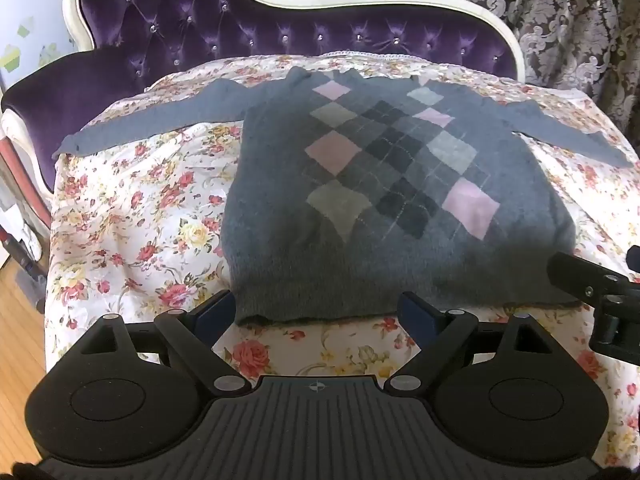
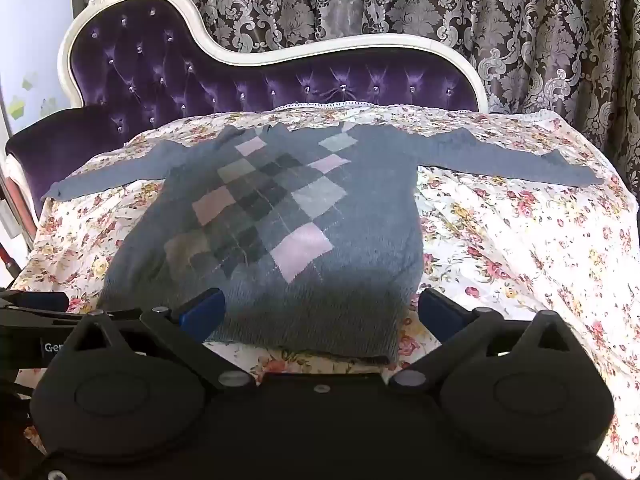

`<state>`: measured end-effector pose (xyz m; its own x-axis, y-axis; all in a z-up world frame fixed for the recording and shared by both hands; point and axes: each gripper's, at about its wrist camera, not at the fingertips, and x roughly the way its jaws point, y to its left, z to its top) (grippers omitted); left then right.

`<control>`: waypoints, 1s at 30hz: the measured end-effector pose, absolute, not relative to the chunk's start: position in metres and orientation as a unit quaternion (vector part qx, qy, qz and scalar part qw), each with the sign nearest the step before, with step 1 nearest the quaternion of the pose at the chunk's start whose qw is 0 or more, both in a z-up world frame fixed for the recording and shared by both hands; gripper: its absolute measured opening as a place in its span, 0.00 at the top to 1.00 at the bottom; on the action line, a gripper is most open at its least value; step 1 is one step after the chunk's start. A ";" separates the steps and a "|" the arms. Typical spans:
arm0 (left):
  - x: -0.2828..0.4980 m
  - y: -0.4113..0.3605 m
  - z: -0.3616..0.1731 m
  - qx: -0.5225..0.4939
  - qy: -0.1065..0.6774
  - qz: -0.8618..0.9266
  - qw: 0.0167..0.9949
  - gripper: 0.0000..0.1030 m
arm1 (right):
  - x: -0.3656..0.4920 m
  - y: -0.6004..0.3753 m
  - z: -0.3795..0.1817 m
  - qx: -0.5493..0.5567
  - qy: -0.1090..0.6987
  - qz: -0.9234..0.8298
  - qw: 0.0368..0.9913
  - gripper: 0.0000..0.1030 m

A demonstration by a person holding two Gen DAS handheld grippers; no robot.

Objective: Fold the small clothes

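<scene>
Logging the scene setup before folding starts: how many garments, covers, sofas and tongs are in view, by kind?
Grey argyle sweater: 1
Floral cover: 1
Purple tufted sofa: 1
Tongs, both open: 2, the left tongs and the right tongs
Total: 5

purple tufted sofa (image 1: 256, 28), cream carved frame, upper frame | floral cover (image 1: 132, 208) over seat, centre | damask curtain (image 2: 400, 4) behind, top and right | wood floor (image 1: 16, 344) at lower left | daylight
</scene>
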<state>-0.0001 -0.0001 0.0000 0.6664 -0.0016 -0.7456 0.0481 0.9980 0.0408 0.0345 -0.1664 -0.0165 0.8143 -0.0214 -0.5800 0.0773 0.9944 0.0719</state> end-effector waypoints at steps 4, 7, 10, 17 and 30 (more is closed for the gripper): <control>-0.001 0.001 -0.002 0.028 0.408 -0.016 0.912 0.14 | 0.034 -0.167 -0.015 0.048 0.305 -0.027 0.951 0.01; 0.000 0.003 -0.003 0.027 0.410 -0.016 0.912 0.14 | 0.037 -0.166 -0.018 0.048 0.306 -0.026 0.950 0.01; 0.000 0.001 -0.003 0.027 0.412 -0.014 0.911 0.14 | 0.036 -0.165 -0.018 0.049 0.307 -0.025 0.950 0.01; 0.003 0.003 -0.003 0.026 0.414 -0.013 0.910 0.14 | 0.041 -0.164 -0.020 0.047 0.317 -0.024 0.947 0.01; 0.007 0.006 -0.006 0.021 0.416 -0.010 0.909 0.14 | 0.044 -0.162 -0.021 0.046 0.322 -0.023 0.945 0.01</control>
